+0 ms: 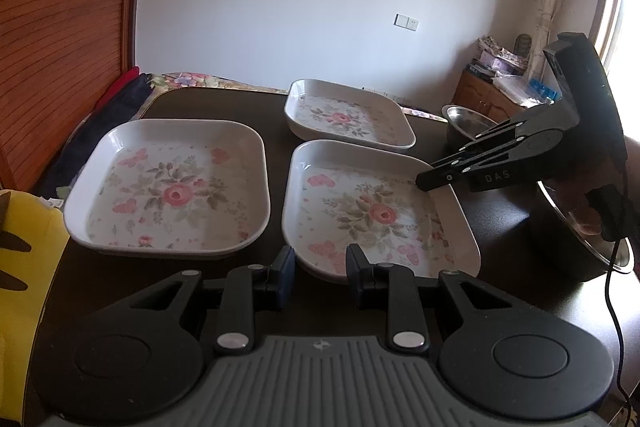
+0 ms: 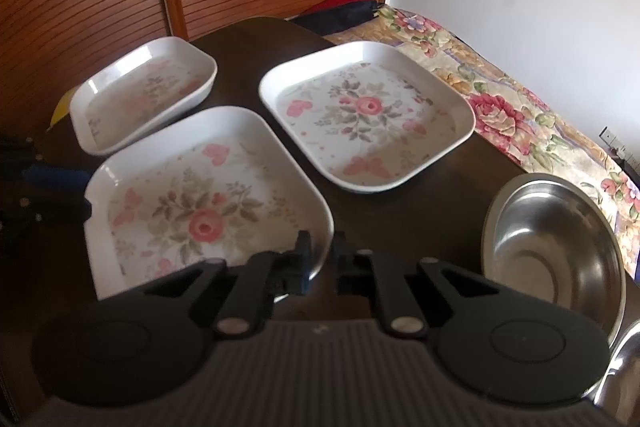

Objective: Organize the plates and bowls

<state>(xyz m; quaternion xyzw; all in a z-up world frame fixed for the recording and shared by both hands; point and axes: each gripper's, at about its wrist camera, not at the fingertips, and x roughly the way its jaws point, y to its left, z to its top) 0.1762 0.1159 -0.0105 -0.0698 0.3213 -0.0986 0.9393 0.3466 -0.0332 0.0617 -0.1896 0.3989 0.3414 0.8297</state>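
White, rose-printed, the near plate (image 2: 208, 203) lay on the dark table (image 2: 384, 215), its rim pinched between the narrowed pads of the right gripper (image 2: 320, 259). The left gripper (image 1: 320, 267) was held partly open at that plate's opposite edge, nothing gripped. Two more plates (image 2: 364, 115) and a steel bowl (image 2: 556, 239) stood near. So shallow a rim grip might let the plate tip or slip when lifted.

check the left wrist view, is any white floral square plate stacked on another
No: the three white floral square plates each lie separately on the dark table.
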